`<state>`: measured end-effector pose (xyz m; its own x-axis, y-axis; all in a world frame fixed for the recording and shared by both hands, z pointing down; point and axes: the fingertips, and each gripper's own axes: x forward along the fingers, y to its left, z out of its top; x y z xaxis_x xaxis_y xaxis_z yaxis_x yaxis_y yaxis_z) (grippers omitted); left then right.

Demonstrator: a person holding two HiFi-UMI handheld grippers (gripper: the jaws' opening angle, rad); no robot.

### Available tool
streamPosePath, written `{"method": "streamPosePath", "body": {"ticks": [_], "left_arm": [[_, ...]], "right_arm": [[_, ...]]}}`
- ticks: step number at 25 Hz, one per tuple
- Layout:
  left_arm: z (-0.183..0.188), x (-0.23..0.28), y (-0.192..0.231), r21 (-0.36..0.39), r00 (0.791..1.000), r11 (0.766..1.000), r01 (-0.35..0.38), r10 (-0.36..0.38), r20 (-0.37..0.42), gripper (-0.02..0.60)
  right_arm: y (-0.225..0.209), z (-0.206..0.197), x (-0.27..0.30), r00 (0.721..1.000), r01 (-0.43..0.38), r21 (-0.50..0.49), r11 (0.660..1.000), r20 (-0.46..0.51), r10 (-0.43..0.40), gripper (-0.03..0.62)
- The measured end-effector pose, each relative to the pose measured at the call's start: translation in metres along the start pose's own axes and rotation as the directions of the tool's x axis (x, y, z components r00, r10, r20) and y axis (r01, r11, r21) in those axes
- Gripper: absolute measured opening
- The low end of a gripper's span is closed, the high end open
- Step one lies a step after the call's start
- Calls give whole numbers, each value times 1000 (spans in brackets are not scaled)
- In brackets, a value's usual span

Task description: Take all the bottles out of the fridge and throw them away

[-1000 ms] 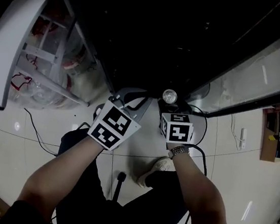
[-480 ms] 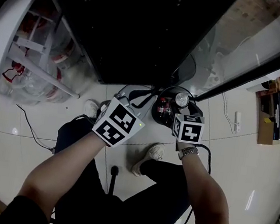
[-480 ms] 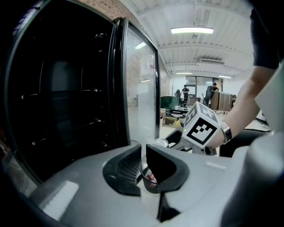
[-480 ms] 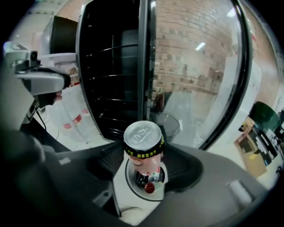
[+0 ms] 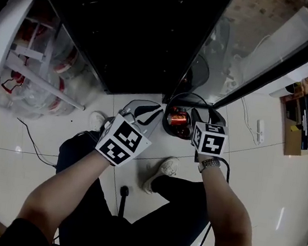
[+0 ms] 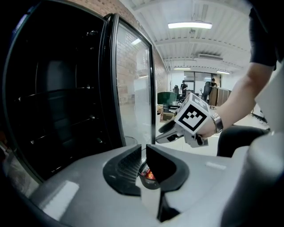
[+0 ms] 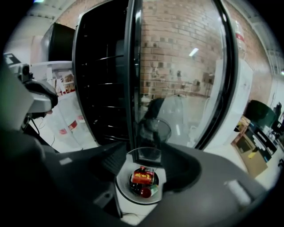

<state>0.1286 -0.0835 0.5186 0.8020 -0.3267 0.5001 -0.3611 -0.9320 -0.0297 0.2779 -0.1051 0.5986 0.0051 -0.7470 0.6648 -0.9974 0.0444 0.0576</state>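
Observation:
A round black bin [image 5: 165, 120] stands on the floor by the open fridge's dark interior [image 5: 143, 34]. Bottles lie in it, the top one [image 5: 178, 119] with a red label. From above, the right gripper view shows that red-label bottle [image 7: 143, 176] and a red cap [image 7: 145, 192] inside the bin's pale rim [image 7: 122, 184]. My right gripper [image 7: 146, 162] hangs over the bin, jaws wide but closing, nothing between them. My left gripper [image 6: 143, 153] hovers beside the bin, shut and empty. The head view shows the left gripper [image 5: 147, 112] and right gripper [image 5: 190, 127] flanking the bin.
The fridge's glass door [image 5: 248, 47] stands open just behind the bin. A white rack with clear plastic bags [image 5: 37, 70] is at the left. A cardboard box and shelf [image 5: 306, 123] sit at far right. The person's shoe [image 5: 162, 168] and a cable lie on the tiled floor.
The bottle that stood upright in my right gripper now lies in the bin. Both grippers moved away from the fridge to the bin, and the view shifted with them.

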Motion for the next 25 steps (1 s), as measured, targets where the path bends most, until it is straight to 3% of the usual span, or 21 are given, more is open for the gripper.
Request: {"method": "streamPosePath", "body": {"ticks": [6,11,14,17,25], "left_arm": [[24,-24,5,23,999,999,-36,35,42,9],[43,-55,10,21,992,996,-88,86,87,9],[55,-80,14,16,986,992,-126,123,109,9],[66,-105,19,5,979,987,-159,157,132,9],[105,-159,38,-9,948,973,-230,226,226,9]], "right_arm": [[8,26,-29,998,-24,6,1000,62,23,245],[51,69,-67,980,-102,-72,992,161,112,207],[80,101,-96,958,-152,-129,980,223,178,180],[105,135,-124,932,-176,-190,966,285,226,106],[150,209,-173,861,-189,-254,948,422,285,23]]}}
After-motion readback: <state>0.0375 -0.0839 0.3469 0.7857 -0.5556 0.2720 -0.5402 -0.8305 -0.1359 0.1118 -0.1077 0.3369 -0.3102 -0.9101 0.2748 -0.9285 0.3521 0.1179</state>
